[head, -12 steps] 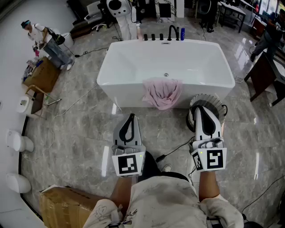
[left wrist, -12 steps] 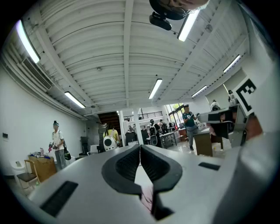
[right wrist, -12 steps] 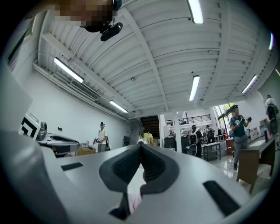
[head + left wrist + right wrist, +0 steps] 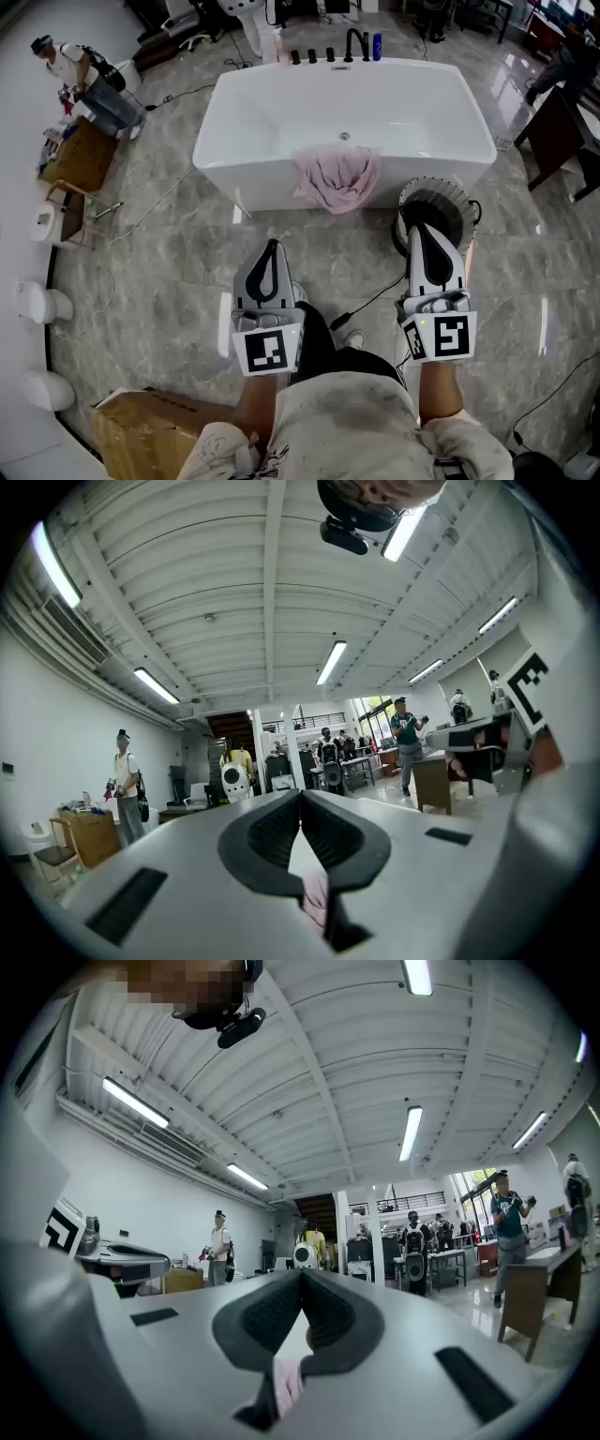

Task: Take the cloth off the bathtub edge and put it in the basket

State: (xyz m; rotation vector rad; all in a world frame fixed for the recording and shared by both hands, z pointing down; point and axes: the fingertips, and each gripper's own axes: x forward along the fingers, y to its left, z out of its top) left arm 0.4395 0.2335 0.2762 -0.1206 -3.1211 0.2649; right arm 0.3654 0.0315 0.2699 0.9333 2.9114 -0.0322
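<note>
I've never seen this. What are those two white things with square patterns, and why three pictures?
No robot here: a person holds two hand tools, each with two jaws. The left gripper and right gripper are both shut and empty. One picture is taken from the person's head, looking down; the others from each gripper, looking along its jaws. Ahead, a pink cloth hangs over the bathtub edge; the basket stands on the floor beside it.

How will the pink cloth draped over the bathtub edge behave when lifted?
Likely floppy and light: the pink cloth hangs in thin, soft folds over the bathtub rim, so it should sag from one pinch point. It may slide off the glossy rim easily.
</note>
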